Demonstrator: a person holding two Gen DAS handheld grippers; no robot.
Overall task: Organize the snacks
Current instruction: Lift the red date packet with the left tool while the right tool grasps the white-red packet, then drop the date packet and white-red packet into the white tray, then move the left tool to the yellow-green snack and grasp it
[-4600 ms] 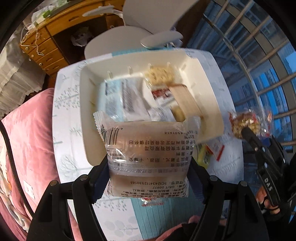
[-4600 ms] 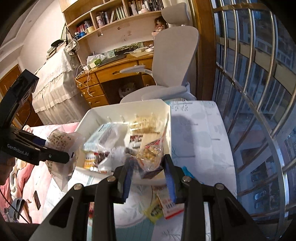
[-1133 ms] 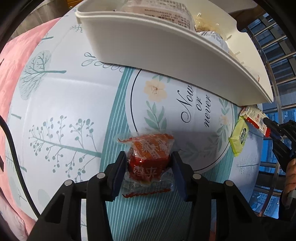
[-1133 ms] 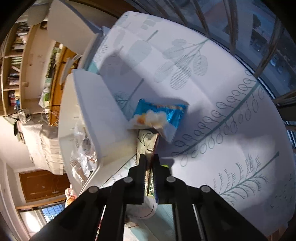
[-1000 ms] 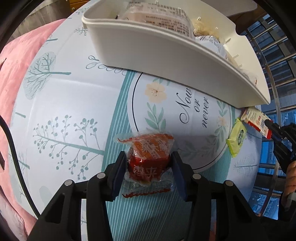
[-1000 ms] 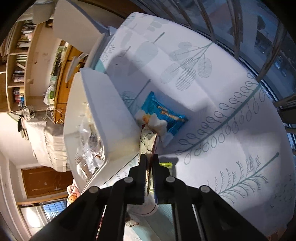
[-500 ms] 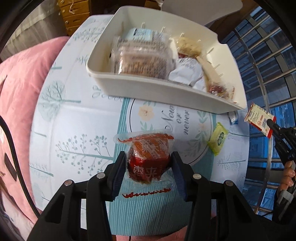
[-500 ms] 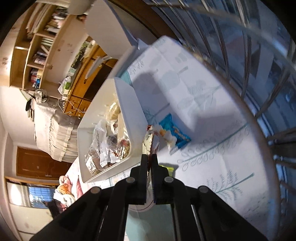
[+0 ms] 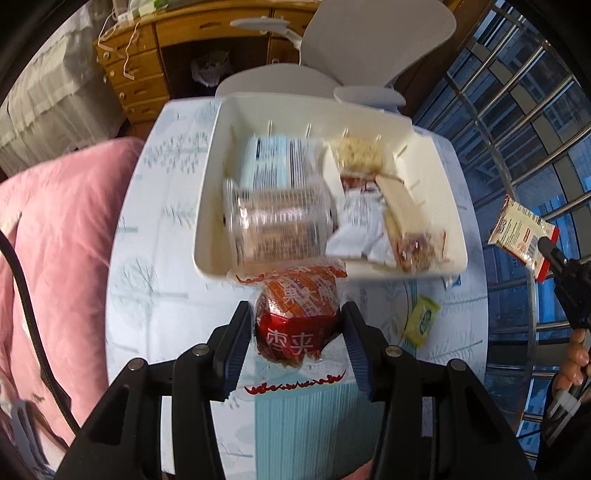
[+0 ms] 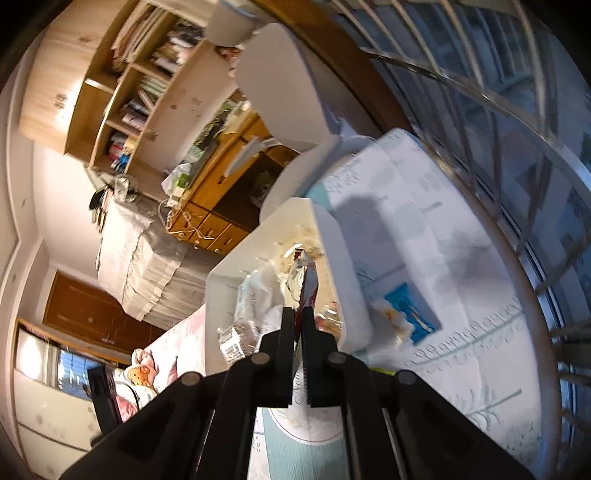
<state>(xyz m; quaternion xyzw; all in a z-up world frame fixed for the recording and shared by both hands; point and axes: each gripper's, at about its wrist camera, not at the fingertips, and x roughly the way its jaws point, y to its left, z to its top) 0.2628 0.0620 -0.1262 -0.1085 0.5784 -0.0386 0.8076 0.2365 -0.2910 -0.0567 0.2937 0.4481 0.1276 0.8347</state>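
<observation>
Wooden desk (image 9: 199, 29) with drawers, grey chair (image 9: 354, 48), bookshelves (image 10: 122, 92), barred window (image 10: 517, 122), pink bedding (image 9: 55, 240).

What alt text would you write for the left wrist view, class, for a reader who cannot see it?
The left hand-held gripper clamps a red wrapped snack above the table, just short of a white bin already holding several packets. A yellow-green packet lies on the patterned tablecloth, and at the right edge the other hand-held gripper holds a white and red sachet up.
</observation>
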